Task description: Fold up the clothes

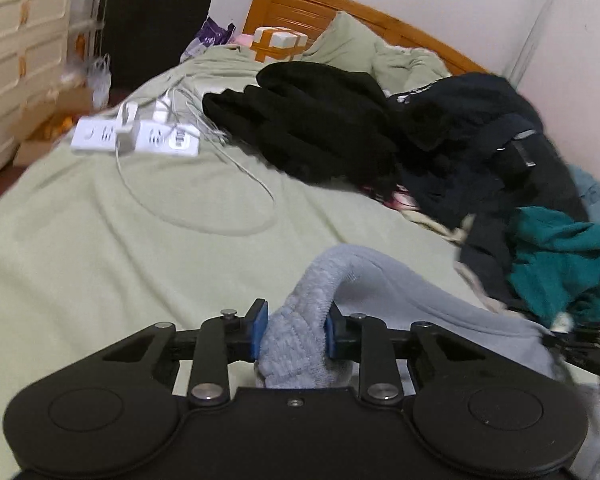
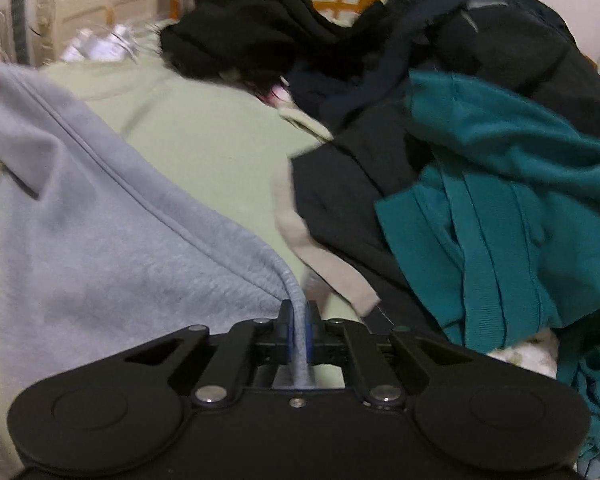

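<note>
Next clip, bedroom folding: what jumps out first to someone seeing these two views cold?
Both grippers are clamped on one pale grey garment: the left gripper pinches a thick bunched ribbed part, the right gripper a thin edge. Behind it on the green bedsheet sits a dark clothes pile with a teal garment at its near right. A white power strip with cables lies on the far left of the bed.

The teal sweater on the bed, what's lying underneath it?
The teal sweater lies on dark garments in the heap, and a pale patterned fabric peeks out below its hem. Anything deeper in the heap is covered.
</note>
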{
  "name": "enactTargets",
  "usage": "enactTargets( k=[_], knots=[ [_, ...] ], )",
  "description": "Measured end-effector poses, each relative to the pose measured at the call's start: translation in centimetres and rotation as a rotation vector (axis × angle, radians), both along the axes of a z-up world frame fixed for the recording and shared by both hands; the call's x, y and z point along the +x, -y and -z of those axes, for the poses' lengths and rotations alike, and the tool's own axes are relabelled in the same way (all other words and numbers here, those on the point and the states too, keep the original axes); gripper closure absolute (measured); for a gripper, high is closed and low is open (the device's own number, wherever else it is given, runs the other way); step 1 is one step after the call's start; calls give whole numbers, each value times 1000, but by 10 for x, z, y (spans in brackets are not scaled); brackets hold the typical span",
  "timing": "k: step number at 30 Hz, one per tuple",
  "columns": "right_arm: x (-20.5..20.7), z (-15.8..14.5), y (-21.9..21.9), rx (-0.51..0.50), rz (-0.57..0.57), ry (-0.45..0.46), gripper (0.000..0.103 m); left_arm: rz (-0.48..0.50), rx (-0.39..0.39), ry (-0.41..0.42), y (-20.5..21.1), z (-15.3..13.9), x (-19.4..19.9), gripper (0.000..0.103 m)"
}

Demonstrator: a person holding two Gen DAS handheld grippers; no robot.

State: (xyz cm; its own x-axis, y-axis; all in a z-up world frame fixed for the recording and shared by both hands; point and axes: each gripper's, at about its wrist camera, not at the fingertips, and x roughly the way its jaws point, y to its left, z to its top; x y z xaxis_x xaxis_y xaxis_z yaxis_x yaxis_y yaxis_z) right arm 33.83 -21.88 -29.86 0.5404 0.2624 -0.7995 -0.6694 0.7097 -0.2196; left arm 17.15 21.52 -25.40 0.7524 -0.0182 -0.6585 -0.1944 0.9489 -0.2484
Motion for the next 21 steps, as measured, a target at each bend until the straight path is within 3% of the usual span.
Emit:
enactTargets(
  k=[5, 9, 10, 12, 14, 17, 19, 21],
  knots=[
    [6, 24, -2, -24, 48, 4, 97, 63, 103, -32, -5, 24, 61, 69],
    [-4, 26, -10, -83, 48, 67, 84, 9, 72, -55, -18, 38, 87, 43],
    [-7, 22, -11, -97, 48, 81, 82, 2, 63, -52, -21, 37, 86, 37],
    [-17, 2, -11, -71, 65, 95, 77, -5, 45, -41, -27, 31, 82, 35],
    [-30, -18, -12, -48, 67, 133, 55, 9, 5, -21, -33, 22, 73, 33],
    [-65, -38, -29, -74, -28, 188, 54, 23, -62, 24, -42, 7, 50, 26],
    [-77, -47, -38, -1, -49, 137, 54, 32, -25, 42, -38, 2, 31, 22],
    [-96, -55, -57, 120, -94, 16, 54, 53, -12, 11, -34, 9, 20, 22]
  ],
)
